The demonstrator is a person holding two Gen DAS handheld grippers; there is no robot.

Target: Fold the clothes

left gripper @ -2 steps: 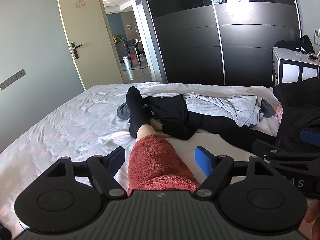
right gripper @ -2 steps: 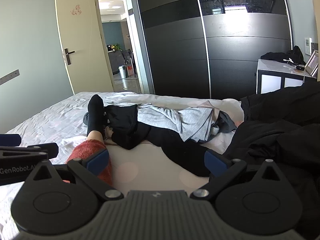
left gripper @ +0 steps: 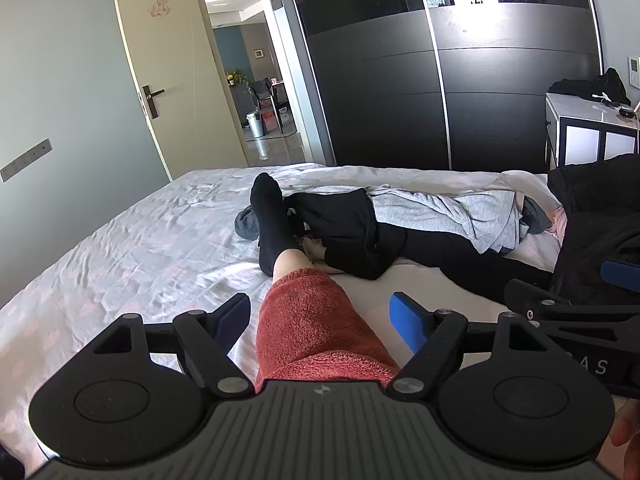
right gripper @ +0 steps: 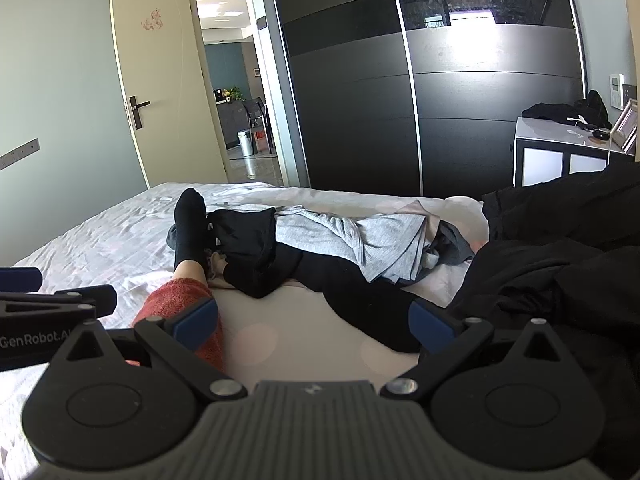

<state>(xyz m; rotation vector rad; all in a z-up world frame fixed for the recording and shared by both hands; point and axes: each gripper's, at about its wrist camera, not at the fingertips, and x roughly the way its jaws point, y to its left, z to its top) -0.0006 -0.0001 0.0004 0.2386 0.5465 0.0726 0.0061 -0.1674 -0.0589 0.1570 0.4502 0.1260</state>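
Observation:
A pile of clothes lies across the bed: a grey top (left gripper: 448, 216) (right gripper: 360, 236) over black garments (left gripper: 352, 236) (right gripper: 260, 256). A large black garment (left gripper: 592, 232) (right gripper: 560, 264) is heaped at the right. My left gripper (left gripper: 320, 316) is open and empty, held above the person's leg in a red fleece trouser (left gripper: 316, 328) and black sock (left gripper: 272, 220). My right gripper (right gripper: 314, 320) is open and empty above the sheet, its right finger (right gripper: 434, 326) beside the black heap. Each gripper shows at the edge of the other's view.
The bed (left gripper: 132, 264) has a pale wrinkled sheet. A dark sliding wardrobe (left gripper: 440, 72) stands beyond it. An open door (left gripper: 160, 72) is at the left. A white cabinet (left gripper: 588, 132) with black items stands at the right.

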